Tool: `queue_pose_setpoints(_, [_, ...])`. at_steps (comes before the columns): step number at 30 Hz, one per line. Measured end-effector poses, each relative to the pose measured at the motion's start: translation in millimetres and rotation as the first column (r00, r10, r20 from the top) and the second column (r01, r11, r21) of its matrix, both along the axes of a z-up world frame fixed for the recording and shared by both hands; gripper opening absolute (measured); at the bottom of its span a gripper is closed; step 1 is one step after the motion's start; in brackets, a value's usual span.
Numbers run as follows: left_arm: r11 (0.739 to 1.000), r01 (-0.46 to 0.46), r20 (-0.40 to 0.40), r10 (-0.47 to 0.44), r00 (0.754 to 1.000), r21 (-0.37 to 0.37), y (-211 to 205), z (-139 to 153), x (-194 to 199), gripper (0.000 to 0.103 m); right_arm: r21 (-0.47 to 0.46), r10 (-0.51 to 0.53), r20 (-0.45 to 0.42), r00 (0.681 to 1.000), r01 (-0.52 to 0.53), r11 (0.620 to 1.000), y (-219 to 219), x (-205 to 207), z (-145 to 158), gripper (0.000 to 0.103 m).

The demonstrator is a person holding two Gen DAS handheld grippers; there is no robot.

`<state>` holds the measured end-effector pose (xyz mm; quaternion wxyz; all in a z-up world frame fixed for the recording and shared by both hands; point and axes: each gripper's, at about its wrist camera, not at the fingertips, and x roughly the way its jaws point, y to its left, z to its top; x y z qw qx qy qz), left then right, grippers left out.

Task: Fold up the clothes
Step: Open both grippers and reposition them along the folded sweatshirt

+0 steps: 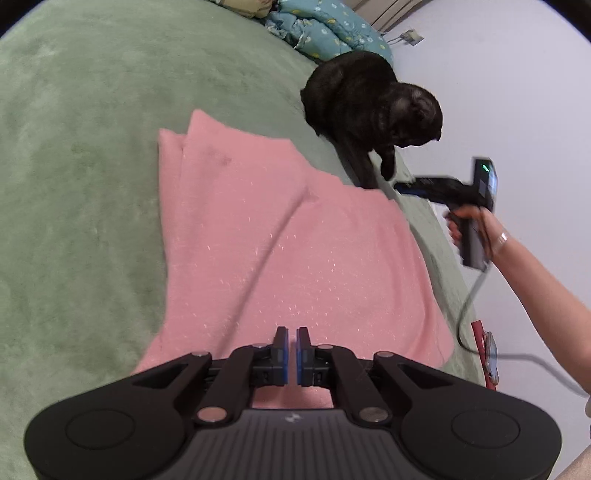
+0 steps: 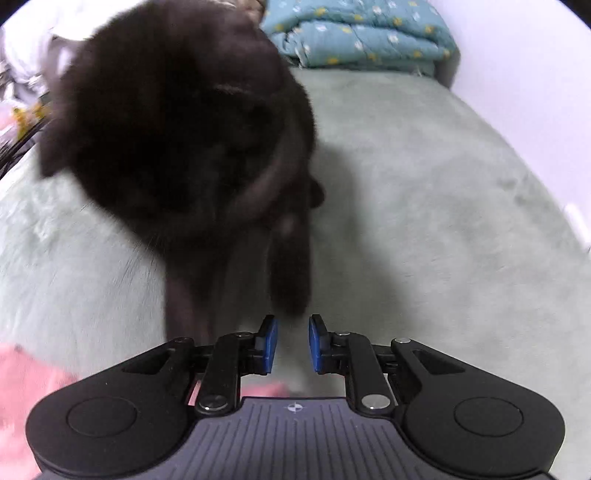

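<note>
**Fold in progress, cat at the edge**

Pink garment lies on the green bedspread, doubled once; further folds remain. Left gripper closed, empty, above its near hem. Right gripper part open, empty, facing the black cat.

A black cat sits on the bed, which is covered by a green plush blanket, near the bed's right edge. Its forepaws rest on the blanket; its head is lowered. In the right wrist view the cat fills the upper left, blurred. A folded teal floral quilt lies at the far end of the bed, against a pale wall. A wall socket is visible beyond the quilt.
</note>
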<state>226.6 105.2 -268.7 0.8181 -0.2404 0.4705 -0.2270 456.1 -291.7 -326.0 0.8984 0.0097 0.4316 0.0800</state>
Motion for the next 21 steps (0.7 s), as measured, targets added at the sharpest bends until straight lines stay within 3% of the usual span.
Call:
queue_pose_setpoints(2, [1.000, -0.025, 0.045, 0.025, 0.999, 0.004, 4.9, 7.3, 6.3, 0.004, 0.071, 0.016, -0.015, 1.000, -0.015, 0.997, -10.2, -11.9, 1.3, 0.040])
queue_pose_setpoints(4, [0.997, -0.077, 0.086, 0.078, 0.993, -0.020, 14.7, 12.7, 17.8, 0.020, 0.172, -0.015, -0.044, 0.999, 0.022, 0.985, -27.1, -23.4, -5.1, 0.040])
queue_pose_setpoints(7, [0.983, -0.181, 0.125, 0.185, 0.975, -0.042, 38.8, 13.4, 70.0, 0.030, 0.242, -0.047, -0.062, 0.997, 0.061, 0.968, -37.1, -24.4, -15.5, 0.040])
queue_pose_setpoints(9, [0.978, -0.210, 0.112, 0.208, 0.972, 0.009, 42.3, 6.1, 105.8, 0.031, 0.322, -0.097, -0.122, 0.988, 0.131, 0.938, -42.2, -19.1, -30.7, 0.040])
queue_pose_setpoints(12, [0.970, -0.232, 0.096, 0.224, 0.970, 0.078, 40.9, -2.7, 147.3, 0.030, 0.367, -0.116, -0.136, 0.984, 0.159, 0.916, -38.2, -26.9, -32.6, 0.040])
queue_pose_setpoints(16, [0.983, -0.124, 0.014, 0.123, 0.992, 0.139, 23.9, -18.6, 188.2, 0.031, 0.368, -0.103, -0.130, 0.986, 0.145, 0.918, -38.1, -25.1, -41.2, 0.040])
queue_pose_setpoints(17, [0.977, -0.070, -0.018, 0.075, 0.997, 0.199, 14.7, -23.1, 192.9, 0.030, 0.377, -0.106, -0.131, 0.986, 0.149, 0.914, -39.4, -25.4, -41.8, 0.038])
queue_pose_setpoints(19, [0.955, -0.027, -0.037, 0.040, 0.999, 0.295, 4.0, -27.6, 190.8, 0.027, 0.386, -0.081, -0.129, 0.988, 0.125, 0.914, -38.8, -29.7, -41.5, 0.013])
queue_pose_setpoints(21, [0.948, -0.044, -0.002, 0.047, 0.999, 0.315, -0.2, -23.6, 182.7, 0.006, 0.363, -0.056, -0.109, 0.992, 0.092, 0.927, -33.3, -29.9, -38.7, 0.007])
